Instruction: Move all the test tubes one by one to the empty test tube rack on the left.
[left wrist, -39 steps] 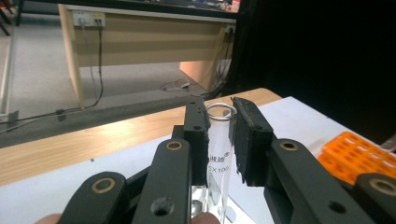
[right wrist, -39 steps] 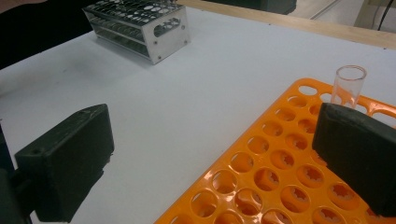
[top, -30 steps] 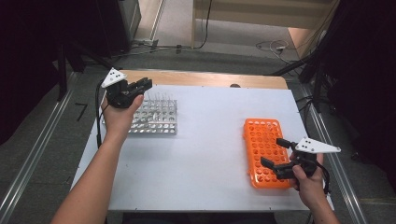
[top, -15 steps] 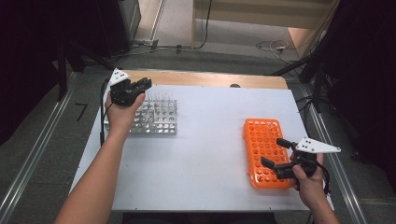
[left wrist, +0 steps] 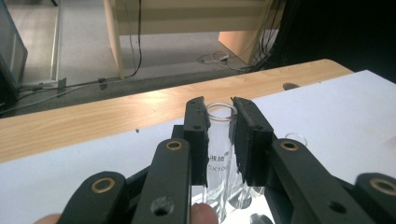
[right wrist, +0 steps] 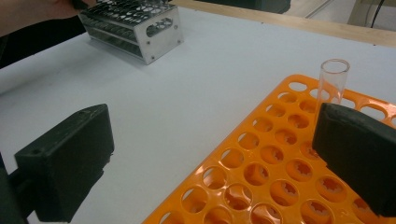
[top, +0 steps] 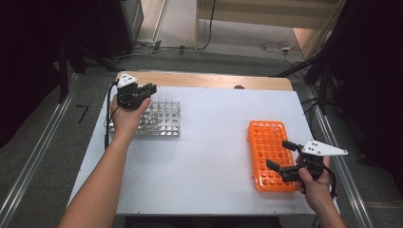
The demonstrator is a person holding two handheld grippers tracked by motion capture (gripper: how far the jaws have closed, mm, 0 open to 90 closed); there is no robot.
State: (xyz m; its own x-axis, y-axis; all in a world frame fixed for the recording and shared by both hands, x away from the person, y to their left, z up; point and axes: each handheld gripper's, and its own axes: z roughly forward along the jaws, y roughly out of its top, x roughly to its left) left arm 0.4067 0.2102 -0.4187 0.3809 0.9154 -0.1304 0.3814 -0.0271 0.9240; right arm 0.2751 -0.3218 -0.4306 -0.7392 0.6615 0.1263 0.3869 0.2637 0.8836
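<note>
1. The room is lying dim around the setup, with a grey floor point(top: 43, 142) running along both sides and a pale wooden furniture piece point(top: 247, 12) standing beyond the far end with cables point(top: 278, 46) trailing on the floor near it.
2. A white table point(top: 214, 137) is taking up the middle of the high view, with a strip of bare wooden edge point(top: 214, 80) showing along its far side.
3. The person's left forearm point(top: 102, 180) is reaching in from the bottom toward the far left corner, and the right hand point(top: 316, 183) is resting near the right edge.
4. An orange tube rack point(top: 268, 154) is lying on the right part of the table, most of its round holes standing open.
5. A metal tube rack point(top: 159, 118) is sitting at the far left of the table, just beside the left hand.
6. The right gripper point(top: 285, 156) is hovering over the orange rack's near right part, its jaws spread wide and gripping nothing.
7. The left gripper point(left wrist: 219, 135) is hanging over the metal rack's far left end, its jaws pinching a glass test tube point(left wrist: 219, 154) near its open rim.
8. That tube is standing upright between the pads, its lower part going down toward the metal rack.
9. A second clear tube point(right wrist: 332, 81) is standing upright in a hole of the orange rack, just beside the right gripper's right-hand jaw in the right gripper view.
</note>
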